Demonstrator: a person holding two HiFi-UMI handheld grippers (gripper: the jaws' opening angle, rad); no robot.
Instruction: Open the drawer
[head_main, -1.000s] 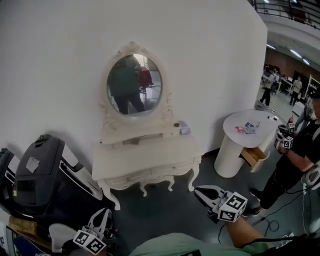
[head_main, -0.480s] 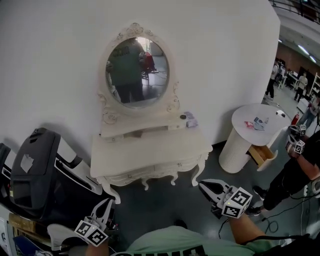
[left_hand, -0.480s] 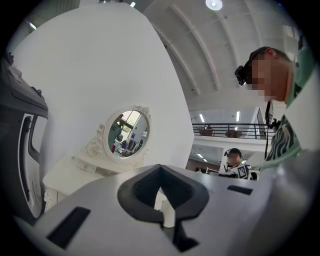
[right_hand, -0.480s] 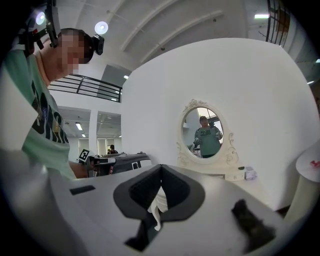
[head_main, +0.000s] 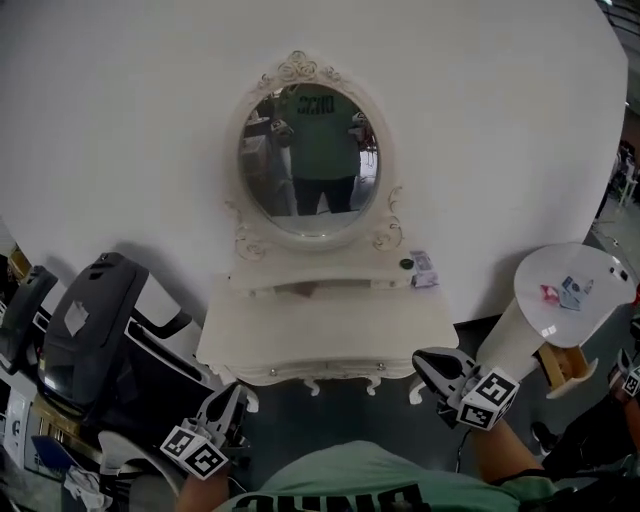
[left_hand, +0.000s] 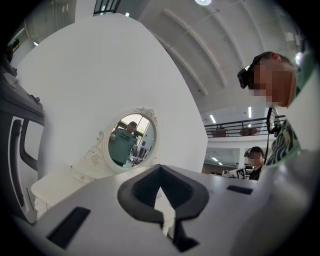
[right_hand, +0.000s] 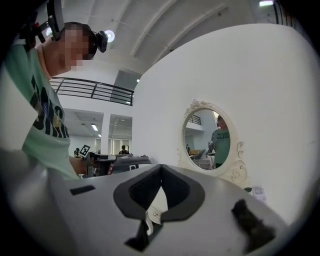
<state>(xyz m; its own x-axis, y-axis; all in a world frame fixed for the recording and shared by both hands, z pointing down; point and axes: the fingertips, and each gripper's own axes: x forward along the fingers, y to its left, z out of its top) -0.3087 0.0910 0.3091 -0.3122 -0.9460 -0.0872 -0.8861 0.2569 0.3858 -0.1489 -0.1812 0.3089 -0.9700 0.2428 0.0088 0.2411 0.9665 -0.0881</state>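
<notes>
White drawer (head_main: 325, 372) lies closed, farther away, between left gripper (head_main: 232, 397) and right gripper (head_main: 428, 360), touching neither. Both grippers are clenched and empty.

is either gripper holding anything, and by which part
Nothing: the left gripper and right gripper are both shut and empty, in front of the cream dressing table.

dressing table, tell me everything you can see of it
The dressing table is cream-white, looks like painted wood, with carved scroll trim. An oval mirror in an ornate frame rises from a raised back shelf, which carries a small dark object and a small box. The drawer under the top is shut, with two small knobs. Short curved legs stand on the dark floor; its back meets the white wall.
</notes>
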